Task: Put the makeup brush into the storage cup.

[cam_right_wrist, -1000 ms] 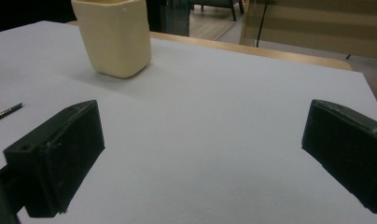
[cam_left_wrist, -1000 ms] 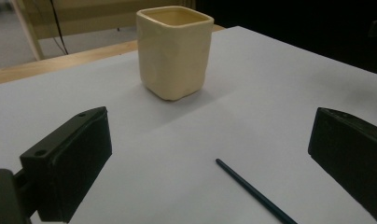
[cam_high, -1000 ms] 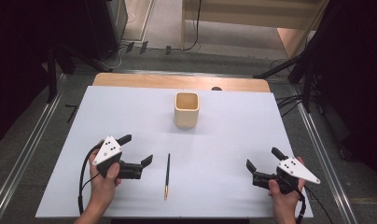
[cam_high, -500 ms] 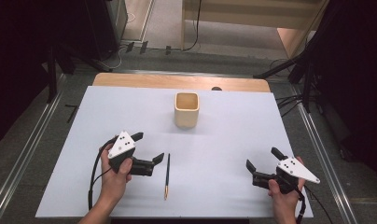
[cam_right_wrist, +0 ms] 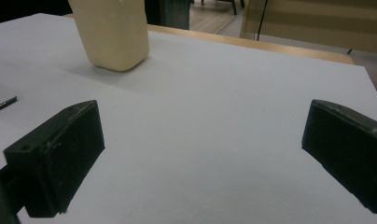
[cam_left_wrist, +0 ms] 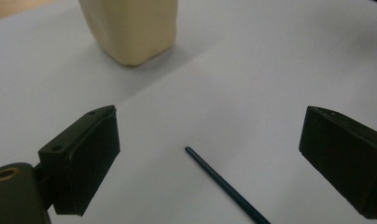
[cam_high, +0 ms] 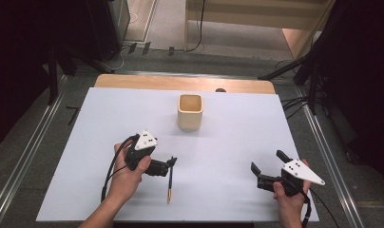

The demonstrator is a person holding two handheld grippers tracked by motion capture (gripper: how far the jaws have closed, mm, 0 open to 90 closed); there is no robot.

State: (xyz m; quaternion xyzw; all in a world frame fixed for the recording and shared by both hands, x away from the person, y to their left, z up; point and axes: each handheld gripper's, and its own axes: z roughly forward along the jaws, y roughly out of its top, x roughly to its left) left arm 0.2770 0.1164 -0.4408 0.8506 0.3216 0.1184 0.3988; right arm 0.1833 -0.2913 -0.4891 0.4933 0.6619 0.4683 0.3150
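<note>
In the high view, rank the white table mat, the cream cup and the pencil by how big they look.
1. White table mat, by far the largest.
2. Cream cup.
3. Pencil: about as long as the cup is tall, but far thinner, so it looks smallest; its far end sits under the left claw.

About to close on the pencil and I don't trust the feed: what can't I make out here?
- Pencil: lower end cut off by the left gripper view's bottom edge.
- Pencil's far end, high view: hidden under the left gripper.
- Cup: inside too shadowed to judge; top cropped in both gripper views.
</note>
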